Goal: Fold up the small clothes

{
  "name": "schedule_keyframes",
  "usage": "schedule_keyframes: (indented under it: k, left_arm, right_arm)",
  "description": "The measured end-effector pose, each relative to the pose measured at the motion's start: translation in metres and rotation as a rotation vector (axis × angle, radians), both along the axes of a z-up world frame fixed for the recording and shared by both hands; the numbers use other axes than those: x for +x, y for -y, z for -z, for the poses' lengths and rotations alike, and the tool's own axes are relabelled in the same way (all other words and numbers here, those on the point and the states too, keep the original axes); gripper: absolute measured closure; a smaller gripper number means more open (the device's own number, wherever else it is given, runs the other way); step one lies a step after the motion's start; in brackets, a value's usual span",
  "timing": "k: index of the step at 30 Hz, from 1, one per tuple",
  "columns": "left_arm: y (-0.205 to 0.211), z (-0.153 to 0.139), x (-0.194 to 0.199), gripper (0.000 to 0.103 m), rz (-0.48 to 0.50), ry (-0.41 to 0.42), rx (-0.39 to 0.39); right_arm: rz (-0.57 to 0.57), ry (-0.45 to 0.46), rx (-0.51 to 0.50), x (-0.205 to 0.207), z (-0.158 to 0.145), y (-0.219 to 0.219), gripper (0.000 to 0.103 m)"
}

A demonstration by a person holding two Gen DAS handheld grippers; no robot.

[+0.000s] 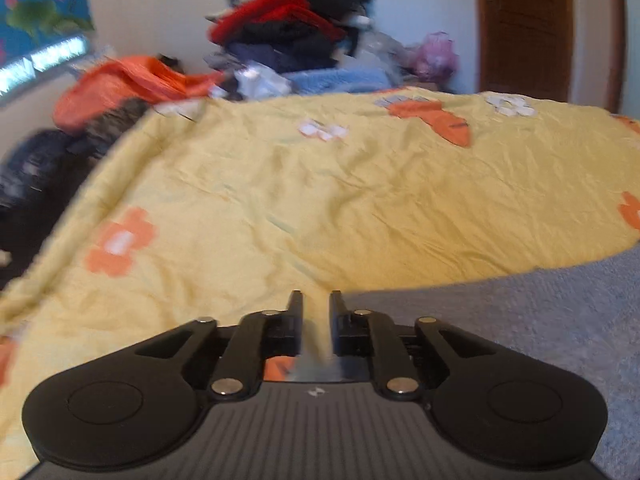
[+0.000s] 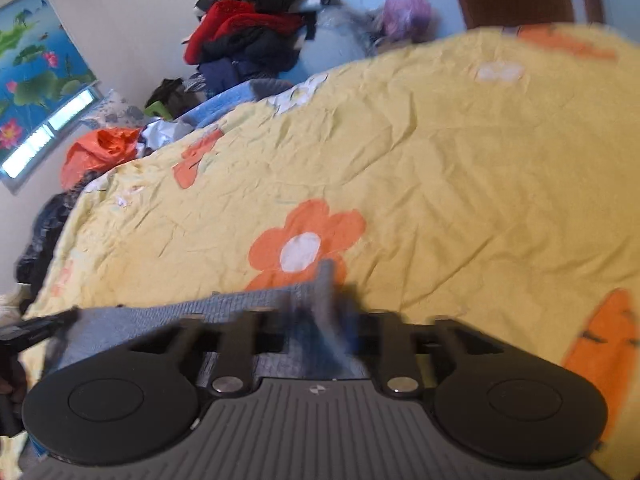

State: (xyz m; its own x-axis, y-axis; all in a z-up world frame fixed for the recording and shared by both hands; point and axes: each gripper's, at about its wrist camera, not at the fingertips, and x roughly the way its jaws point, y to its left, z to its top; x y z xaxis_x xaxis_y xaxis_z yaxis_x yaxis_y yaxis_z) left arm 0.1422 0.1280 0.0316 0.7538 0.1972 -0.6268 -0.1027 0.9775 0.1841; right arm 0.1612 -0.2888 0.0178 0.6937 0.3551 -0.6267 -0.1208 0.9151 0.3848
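A small grey knit garment lies on the yellow flowered bedspread, at the lower right of the left wrist view. My left gripper hovers at the garment's left edge; its fingers stand a narrow gap apart with only bedspread showing between them. In the right wrist view the same grey garment is bunched up between my right gripper's fingers, which are shut on it; the fingertips are blurred and partly hidden by cloth. The left gripper shows at the far left of that view, by the garment's other end.
A tall pile of dark and red clothes stands at the bed's far side, with an orange bag and dark bags to the left. A brown door is at the back right. A lotus picture hangs on the wall.
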Motion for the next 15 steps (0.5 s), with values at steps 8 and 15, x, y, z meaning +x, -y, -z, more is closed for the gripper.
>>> schedule_keyframes:
  k: [8,15]
  left_arm:
    - [0.067,-0.015,-0.021,0.012,0.047,0.134,-0.069]
    - [0.06,0.035,-0.005,0.011,0.045,-0.004,-0.153]
  right_arm:
    - [-0.034,0.211,-0.238,-0.032,-0.037,-0.073,0.026]
    - [0.001,0.094,-0.367,-0.005,0.025,-0.085,0.012]
